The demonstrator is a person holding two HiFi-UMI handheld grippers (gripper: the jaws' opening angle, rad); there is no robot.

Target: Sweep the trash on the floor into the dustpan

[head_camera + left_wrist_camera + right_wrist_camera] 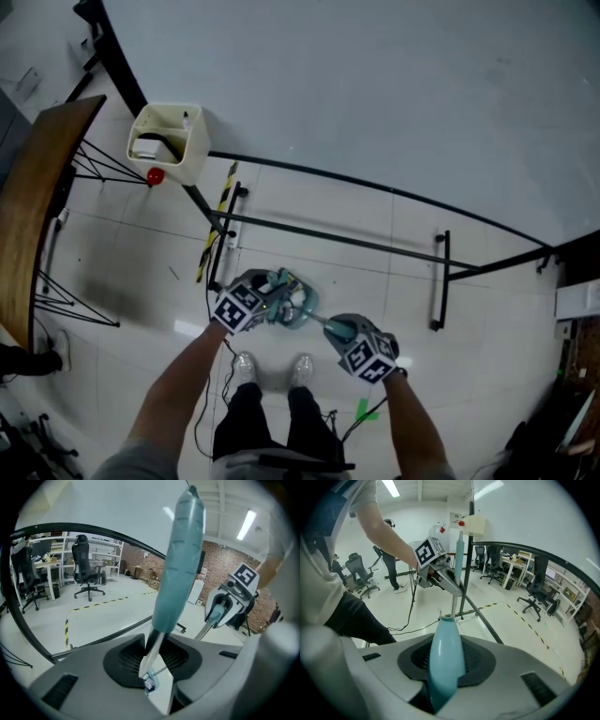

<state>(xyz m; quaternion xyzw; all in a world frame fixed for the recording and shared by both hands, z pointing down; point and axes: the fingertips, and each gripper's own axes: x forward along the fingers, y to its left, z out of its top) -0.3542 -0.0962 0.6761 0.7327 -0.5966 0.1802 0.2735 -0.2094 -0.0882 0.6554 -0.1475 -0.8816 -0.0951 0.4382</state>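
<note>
Cream bin (192, 150), black office chair (87, 572)

The head camera is looking steeply down on the floor (112, 272), the left gripper (277, 306) and the right gripper (339, 330). Each gripper camera is sitting close behind its jaws, looking along them at the other gripper.

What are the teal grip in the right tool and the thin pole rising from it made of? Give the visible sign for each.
Teal grip: looks like moulded plastic or rubber. The finish is smooth and matt, the colour even, and the highlights are only soft.
Pole: probably metal. It is a narrow, straight, silvery tube with a bright glint along it, though coated plastic can't be ruled out.
</note>
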